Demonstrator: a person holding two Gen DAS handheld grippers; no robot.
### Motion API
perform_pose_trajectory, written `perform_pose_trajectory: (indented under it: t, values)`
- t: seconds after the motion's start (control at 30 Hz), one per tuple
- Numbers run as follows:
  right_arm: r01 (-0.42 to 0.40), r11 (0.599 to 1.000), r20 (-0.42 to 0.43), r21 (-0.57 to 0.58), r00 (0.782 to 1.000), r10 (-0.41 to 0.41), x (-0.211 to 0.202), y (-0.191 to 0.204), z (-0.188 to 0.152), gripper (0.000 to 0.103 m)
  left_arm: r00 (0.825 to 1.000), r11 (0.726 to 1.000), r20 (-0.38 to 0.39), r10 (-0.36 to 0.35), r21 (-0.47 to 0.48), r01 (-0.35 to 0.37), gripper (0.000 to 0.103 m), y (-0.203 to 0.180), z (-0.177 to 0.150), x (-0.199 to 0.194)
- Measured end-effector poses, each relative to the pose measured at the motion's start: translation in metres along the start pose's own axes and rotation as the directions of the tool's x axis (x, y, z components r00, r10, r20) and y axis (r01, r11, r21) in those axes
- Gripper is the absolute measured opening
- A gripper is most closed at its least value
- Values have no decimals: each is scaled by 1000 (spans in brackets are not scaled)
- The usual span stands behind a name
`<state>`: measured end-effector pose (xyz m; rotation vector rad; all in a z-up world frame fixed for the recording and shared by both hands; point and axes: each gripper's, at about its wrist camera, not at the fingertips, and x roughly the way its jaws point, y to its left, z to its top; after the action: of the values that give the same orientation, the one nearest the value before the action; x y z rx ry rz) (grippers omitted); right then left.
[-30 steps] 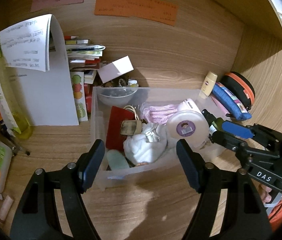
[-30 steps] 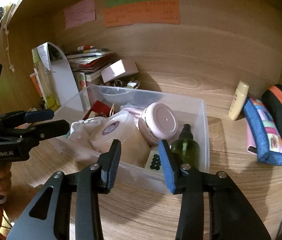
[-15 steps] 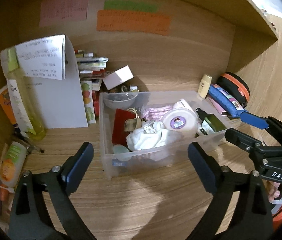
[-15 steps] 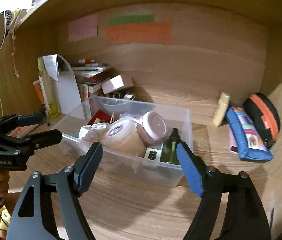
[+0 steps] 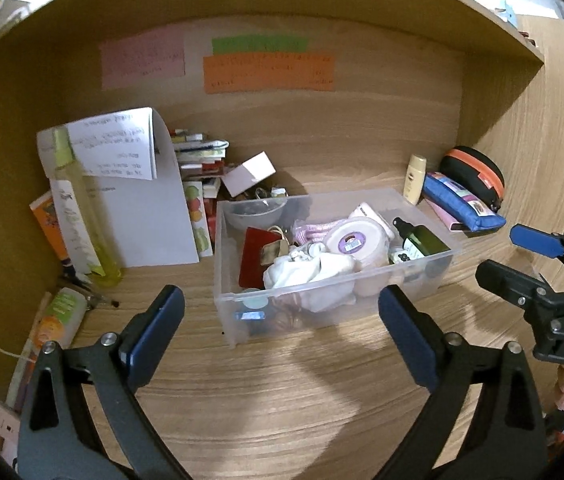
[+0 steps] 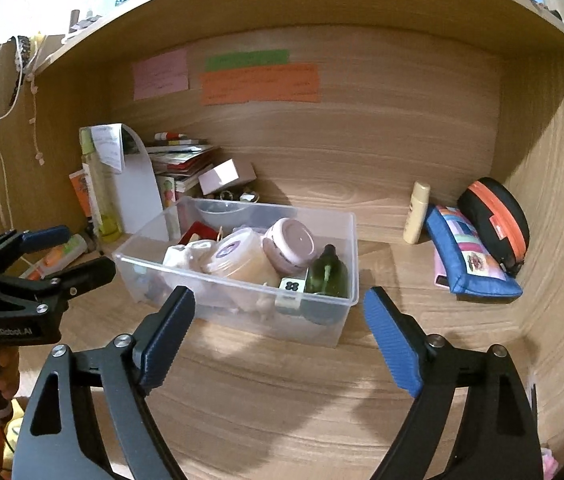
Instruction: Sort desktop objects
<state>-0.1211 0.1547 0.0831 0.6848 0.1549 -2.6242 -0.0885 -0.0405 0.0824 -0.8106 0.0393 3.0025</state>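
A clear plastic bin (image 5: 237,320) (image 6: 334,280) stands on the wooden desk, filled with a white cloth (image 5: 306,268), round pale jars (image 5: 356,240) (image 6: 290,244), a green pump bottle (image 5: 422,242) (image 6: 328,274) and a red card (image 5: 251,256). My left gripper (image 5: 279,324) (image 6: 69,254) is open and empty, in front of the bin and apart from it. My right gripper (image 6: 279,326) (image 5: 518,254) is open and empty, in front of the bin's right end.
Left of the bin stand a curled white paper (image 5: 137,200), a tall yellow bottle (image 5: 81,200) and stacked books (image 5: 201,160). At the right lie a cream tube (image 6: 416,212), a blue pencil case (image 6: 470,256) and a black-orange case (image 6: 496,220). Coloured notes (image 6: 257,82) hang on the back wall.
Both grippers have pulled back from the bin and opened wider. The bin and its contents have stayed in place.
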Motion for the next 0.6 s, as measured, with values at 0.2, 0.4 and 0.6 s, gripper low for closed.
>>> perform_pose_trajectory:
  t: [0.2,0.4,0.6]
  values:
    - [6,1000,1,-14,1000,-6,-5,6,-5,88,999,999,34,42,1,-42,99,-3,-5,-6]
    - [7,1000,7,-19,1000,-7,-7,7,-7,91,999,999,24,40,-5,-40,99,-3,-6,-3]
    - [3,1000,-3,-6,1000,-3,-5,4,-8,91,999,999,13,31,-19,-31,99,-2,-7,0]
